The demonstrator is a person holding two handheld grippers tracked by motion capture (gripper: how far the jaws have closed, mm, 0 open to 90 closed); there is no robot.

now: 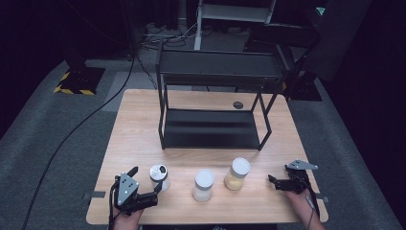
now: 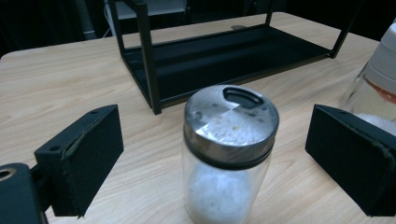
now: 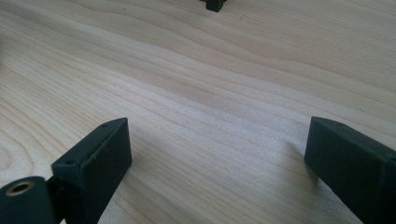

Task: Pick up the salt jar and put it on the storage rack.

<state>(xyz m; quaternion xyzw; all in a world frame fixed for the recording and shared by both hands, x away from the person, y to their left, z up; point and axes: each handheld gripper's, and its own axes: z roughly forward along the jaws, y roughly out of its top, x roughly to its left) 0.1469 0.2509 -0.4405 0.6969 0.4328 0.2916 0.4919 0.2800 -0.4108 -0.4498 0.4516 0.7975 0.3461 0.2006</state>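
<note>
A glass shaker jar (image 1: 159, 176) with a metal lid and white powder stands near the table's front left. My left gripper (image 1: 146, 178) is open around it. In the left gripper view the shaker (image 2: 229, 149) stands upright between the two black pads (image 2: 88, 158), with a gap on each side. My right gripper (image 1: 278, 173) rests open at the front right, its jaws pointing left toward the jars. The right gripper view has my right gripper (image 3: 217, 144) over bare wood with nothing between the pads.
Two white-lidded jars stand in the front row: one with white contents (image 1: 203, 185), one with yellowish contents (image 1: 237, 173). A black two-tier metal rack (image 1: 215, 72) stands on the far half of the wooden table (image 1: 139, 124). A small dark disc (image 1: 238, 104) lies behind it.
</note>
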